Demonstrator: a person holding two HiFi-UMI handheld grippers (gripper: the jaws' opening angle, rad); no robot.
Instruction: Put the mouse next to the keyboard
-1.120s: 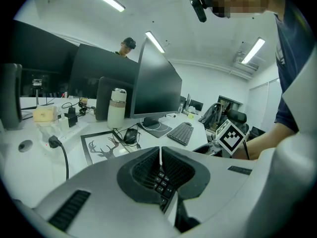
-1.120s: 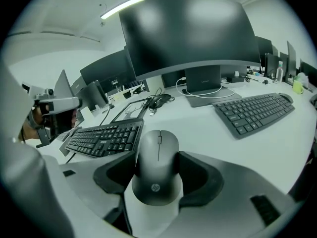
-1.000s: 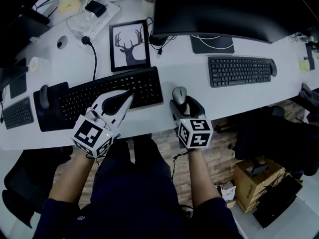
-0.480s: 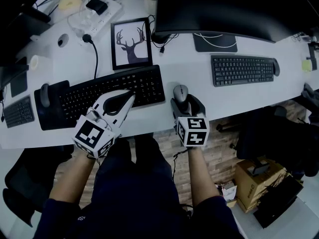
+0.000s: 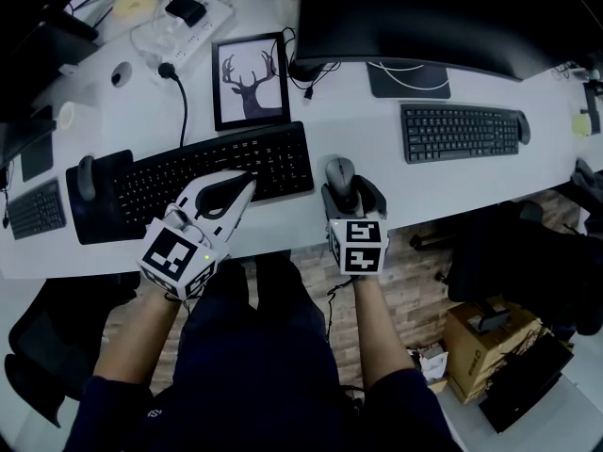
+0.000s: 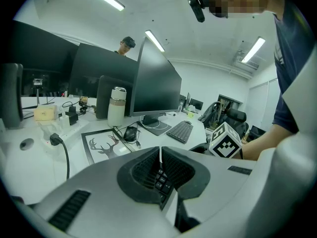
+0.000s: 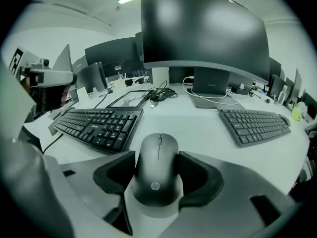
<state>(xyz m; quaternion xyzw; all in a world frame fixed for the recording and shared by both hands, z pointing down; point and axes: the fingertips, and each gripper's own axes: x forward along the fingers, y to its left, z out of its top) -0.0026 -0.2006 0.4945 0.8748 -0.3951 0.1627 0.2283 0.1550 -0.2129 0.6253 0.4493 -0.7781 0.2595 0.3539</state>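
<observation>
Got mouse (image 7: 157, 157) pinched by its flanks in right gripper (image 5: 351, 196), sitting on desk (image 5: 377, 116) just right of the end of black keyboard (image 5: 212, 169), long axis straight along the jaws, pointing away; ignore left gripper (image 5: 243, 188), clenched empty over the front keys, farther off.

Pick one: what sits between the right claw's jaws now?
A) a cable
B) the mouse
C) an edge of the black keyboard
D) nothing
B: in the right gripper view the mouse lies between the jaws of the right claw, with both pads against its sides, just to the right of the black keyboard.
</observation>
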